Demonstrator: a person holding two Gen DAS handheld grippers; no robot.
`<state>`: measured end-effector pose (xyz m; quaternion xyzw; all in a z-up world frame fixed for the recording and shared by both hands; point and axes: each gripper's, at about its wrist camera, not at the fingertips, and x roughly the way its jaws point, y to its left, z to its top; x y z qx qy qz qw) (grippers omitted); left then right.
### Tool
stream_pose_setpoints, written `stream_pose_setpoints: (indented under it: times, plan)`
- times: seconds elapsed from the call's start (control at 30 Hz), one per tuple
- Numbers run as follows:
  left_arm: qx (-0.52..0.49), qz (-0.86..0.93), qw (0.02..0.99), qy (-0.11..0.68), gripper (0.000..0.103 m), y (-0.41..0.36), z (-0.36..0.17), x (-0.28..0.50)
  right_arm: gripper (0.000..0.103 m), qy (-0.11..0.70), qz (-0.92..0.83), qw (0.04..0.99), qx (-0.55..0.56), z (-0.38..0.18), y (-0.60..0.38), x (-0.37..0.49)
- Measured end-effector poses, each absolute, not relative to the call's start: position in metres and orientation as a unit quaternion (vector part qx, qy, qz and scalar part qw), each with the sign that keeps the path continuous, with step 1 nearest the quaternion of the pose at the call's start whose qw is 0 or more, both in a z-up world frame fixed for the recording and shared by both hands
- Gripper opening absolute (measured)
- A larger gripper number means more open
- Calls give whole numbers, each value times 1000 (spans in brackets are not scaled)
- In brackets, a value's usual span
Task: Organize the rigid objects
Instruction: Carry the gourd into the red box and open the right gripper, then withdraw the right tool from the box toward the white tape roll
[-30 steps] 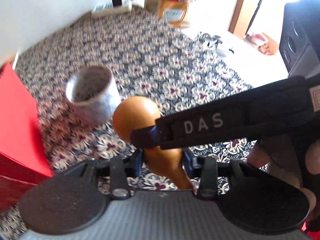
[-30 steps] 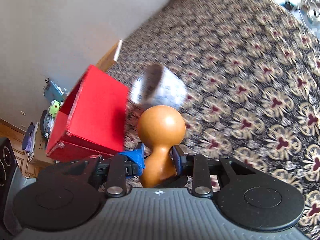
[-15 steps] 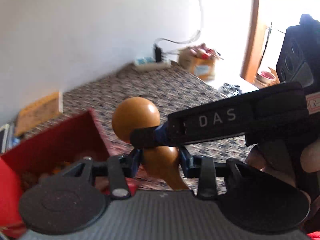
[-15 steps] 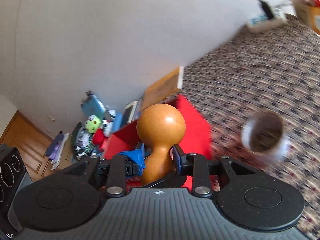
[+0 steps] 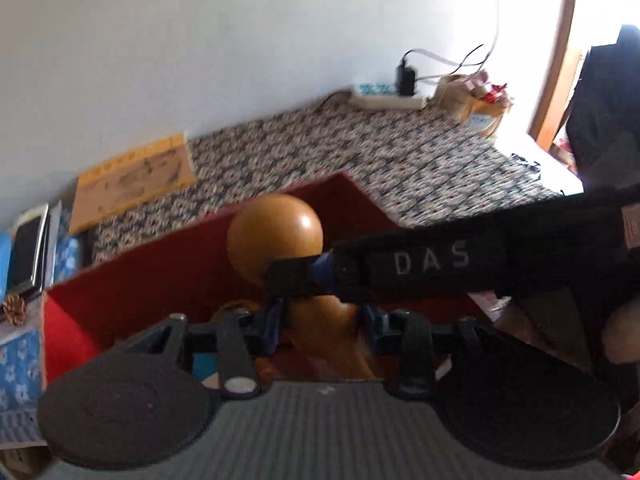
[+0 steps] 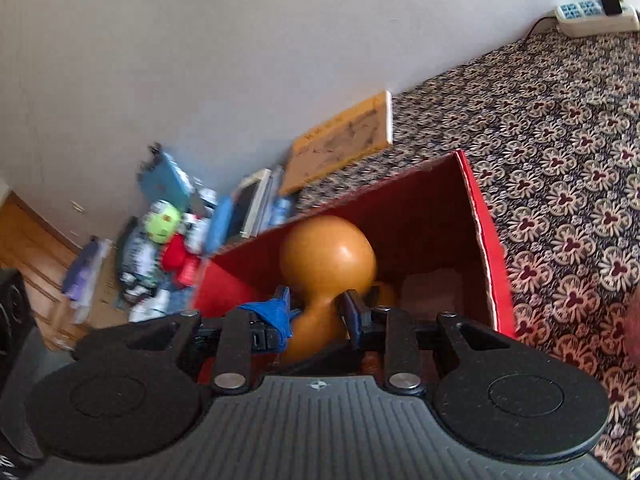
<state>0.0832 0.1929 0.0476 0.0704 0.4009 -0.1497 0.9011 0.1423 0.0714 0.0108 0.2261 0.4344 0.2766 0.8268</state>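
Both grippers have swung the gourd point(image 6: 328, 258) off the carpet and over the red box point(image 6: 486, 240). Left gripper point(image 5: 322, 316) clamps its neck; right gripper point(image 6: 316, 308), jaws just narrowing, pinches it too. Release remains.

The lower neck of the glossy orange wooden gourd point(image 5: 276, 232) is blurred and hidden behind the left gripper's point(image 5: 322, 316) black body. Inside the open red cardboard box point(image 6: 486, 236), its contents show only as indistinct orange and pale patches. The heap of colourful clutter point(image 6: 160, 248) by the wall is too smeared to identify. A hand point(image 5: 624, 332) is cut off at the frame's right edge.
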Motion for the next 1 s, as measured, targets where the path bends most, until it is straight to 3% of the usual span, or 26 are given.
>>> stream_pose_setpoints:
  times: [0.33,0.4,0.57,1.0]
  plan:
    - [57,-108,884,452,40,224,12,96,8,415,255,861,148,1,88,137]
    - [56,-104,888,445,49,226,12,95,8,411,251,865,138,0,91,138]
    - [63,-84,885,454,48,223,6,96,8,408,249,867,143,0,90,139]
    - [46,-25,884,464,59,227,17,91,11,412,232,864,170,11,79,131]
